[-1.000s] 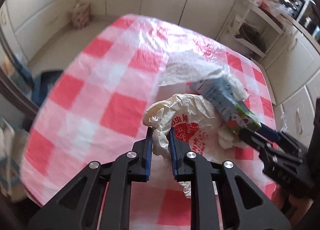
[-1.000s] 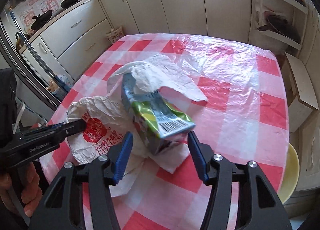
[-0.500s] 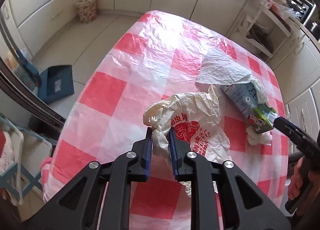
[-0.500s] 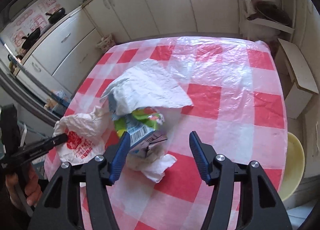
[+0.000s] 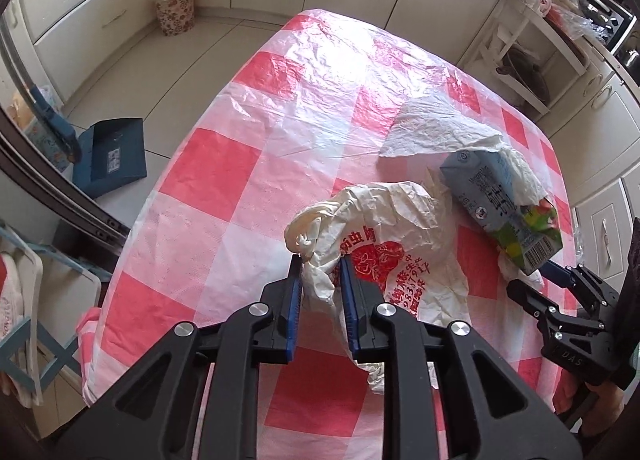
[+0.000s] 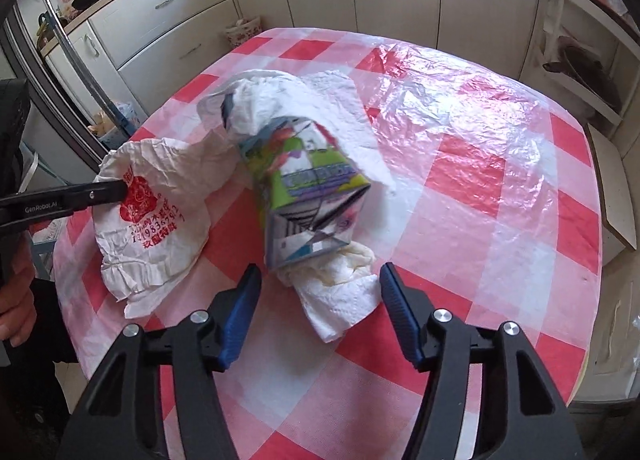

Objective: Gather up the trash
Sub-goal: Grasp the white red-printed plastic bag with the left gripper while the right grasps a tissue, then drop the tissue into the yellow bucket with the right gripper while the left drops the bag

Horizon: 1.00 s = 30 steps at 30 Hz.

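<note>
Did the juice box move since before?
Yes. The juice box tipped off the big paper sheet toward the open right gripper, onto the crumpled tissue.

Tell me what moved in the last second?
The milk carton shifted and turned on the table; the open right gripper backed off, then returned. The left gripper stayed clamped on the white bag; tissues stayed put.
</note>
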Motion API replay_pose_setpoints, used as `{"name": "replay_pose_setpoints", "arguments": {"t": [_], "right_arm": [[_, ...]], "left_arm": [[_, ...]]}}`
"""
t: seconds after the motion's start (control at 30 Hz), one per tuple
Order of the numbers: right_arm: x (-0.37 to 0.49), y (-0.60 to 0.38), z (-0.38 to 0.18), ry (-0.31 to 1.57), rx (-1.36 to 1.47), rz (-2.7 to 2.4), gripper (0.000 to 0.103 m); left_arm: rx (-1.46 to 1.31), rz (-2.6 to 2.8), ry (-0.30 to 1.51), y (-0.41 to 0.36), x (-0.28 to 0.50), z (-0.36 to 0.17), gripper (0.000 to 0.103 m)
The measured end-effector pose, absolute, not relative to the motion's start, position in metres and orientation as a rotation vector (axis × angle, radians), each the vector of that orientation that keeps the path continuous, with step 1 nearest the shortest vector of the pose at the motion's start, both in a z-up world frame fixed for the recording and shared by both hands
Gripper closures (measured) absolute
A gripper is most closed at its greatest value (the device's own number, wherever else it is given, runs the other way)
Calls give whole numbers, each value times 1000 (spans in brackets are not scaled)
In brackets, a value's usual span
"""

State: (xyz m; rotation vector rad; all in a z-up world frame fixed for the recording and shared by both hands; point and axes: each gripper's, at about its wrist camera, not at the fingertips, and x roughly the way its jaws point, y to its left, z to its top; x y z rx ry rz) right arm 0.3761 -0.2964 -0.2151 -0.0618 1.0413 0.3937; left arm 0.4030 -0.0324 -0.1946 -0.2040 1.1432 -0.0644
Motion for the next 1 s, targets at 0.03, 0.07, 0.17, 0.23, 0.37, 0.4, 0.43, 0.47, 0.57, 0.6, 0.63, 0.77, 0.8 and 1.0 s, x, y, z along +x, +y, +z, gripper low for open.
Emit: {"name": "replay_pose_setpoints", "arguments": {"t": [0.03, 0.07, 0.17, 0.23, 0.37, 0.4, 0.43, 0.47, 0.57, 0.6, 0.63, 0.77, 0.8, 1.0], "right_arm": [[375, -296, -214, 1040, -65, 399, 47], [375, -295, -214, 1039, -67, 401, 49], [377, -293, -216, 1048, -94, 396, 73], [376, -294, -215, 1052, -91, 407, 83], [368, -293, -202, 1043, -97, 455, 89], [364, -293, -197, 1033, -97, 470, 89], [360, -294, -192, 1024, -90, 484, 90], [356, -297, -187, 1016, -78, 495, 90], [349, -306, -178, 994, -51, 491, 90], [349, -311, -177, 990, -41, 482, 90], [350, -317, -176, 986, -30, 469, 90], [352, -346, -169, 958, 30, 386, 90], [351, -354, -166, 948, 44, 365, 90], [346, -412, -153, 913, 151, 209, 90]], "left_arm": [[-200, -63, 1141, -33, 403, -194, 85], [-199, -62, 1141, -33, 403, -195, 85], [-203, -64, 1145, -33, 403, -196, 85], [-205, -68, 1145, -32, 403, -195, 85], [-213, -80, 1139, -31, 402, -194, 85], [-214, -83, 1136, -30, 402, -193, 85], [-216, -86, 1132, -29, 401, -191, 85], [-219, -88, 1128, -29, 400, -190, 85], [-218, -110, 1109, -28, 396, -185, 85], [-214, -120, 1098, -30, 394, -183, 86], [-208, -128, 1090, -31, 392, -182, 86], [-192, -171, 1033, -38, 383, -172, 86], [-194, -184, 1022, -41, 381, -170, 86], [-174, -245, 977, -65, 373, -162, 86]]}}
